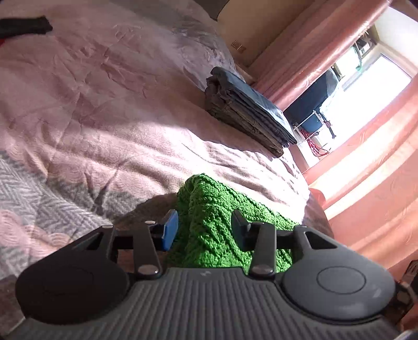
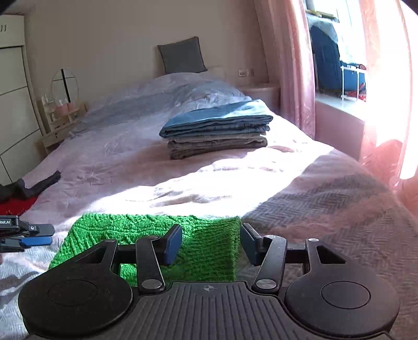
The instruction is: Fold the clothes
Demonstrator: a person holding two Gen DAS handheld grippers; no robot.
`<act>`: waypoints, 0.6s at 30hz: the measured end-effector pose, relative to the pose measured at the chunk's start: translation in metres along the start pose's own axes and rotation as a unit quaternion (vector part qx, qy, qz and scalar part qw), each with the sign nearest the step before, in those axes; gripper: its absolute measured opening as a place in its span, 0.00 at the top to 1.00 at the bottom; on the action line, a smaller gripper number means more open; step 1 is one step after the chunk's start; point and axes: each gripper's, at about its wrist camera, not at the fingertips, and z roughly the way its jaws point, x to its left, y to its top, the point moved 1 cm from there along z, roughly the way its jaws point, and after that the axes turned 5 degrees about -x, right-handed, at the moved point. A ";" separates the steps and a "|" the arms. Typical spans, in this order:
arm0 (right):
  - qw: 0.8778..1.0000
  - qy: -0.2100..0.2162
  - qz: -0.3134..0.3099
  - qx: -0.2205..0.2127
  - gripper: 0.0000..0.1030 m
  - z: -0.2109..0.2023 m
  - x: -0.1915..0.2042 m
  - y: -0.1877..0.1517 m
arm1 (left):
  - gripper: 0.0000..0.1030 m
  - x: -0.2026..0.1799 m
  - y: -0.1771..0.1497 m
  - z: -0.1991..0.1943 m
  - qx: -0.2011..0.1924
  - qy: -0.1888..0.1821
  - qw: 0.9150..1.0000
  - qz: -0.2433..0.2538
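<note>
A folded green knitted sweater [image 1: 209,204] [image 2: 125,227] lies on the pink bedspread [image 1: 104,91] [image 2: 117,157] near its front edge. My left gripper [image 1: 204,230] stands open, its blue pads on either side of one end of the sweater without pressing it. From the right wrist view, the left gripper [image 2: 51,235] shows at the left edge, just short of the sweater. My right gripper [image 2: 211,244] is open over the sweater's right end, with the knit between and below its pads.
A stack of folded jeans [image 1: 248,109] [image 2: 216,128] sits further up the bed. Black clothing [image 1: 26,24] [image 2: 31,188] and a red piece [image 2: 15,205] lie at the bed's left side. Pink curtains [image 2: 295,78] and a window flank the right; a grey pillow [image 2: 183,55] leans at the headboard.
</note>
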 end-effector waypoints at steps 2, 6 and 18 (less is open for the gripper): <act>1.000 0.004 0.001 0.008 0.48 0.019 0.000 -0.004 | 0.66 0.011 0.001 0.022 0.021 -0.020 0.999 -0.036; 0.997 -0.038 -0.062 0.022 0.53 0.044 0.004 -0.029 | 0.88 0.029 -0.006 0.043 0.036 -0.066 0.993 -0.087; 0.998 -0.058 -0.008 0.020 0.53 0.026 -0.015 -0.017 | 0.83 -0.031 -0.013 0.003 -0.062 0.020 0.982 0.179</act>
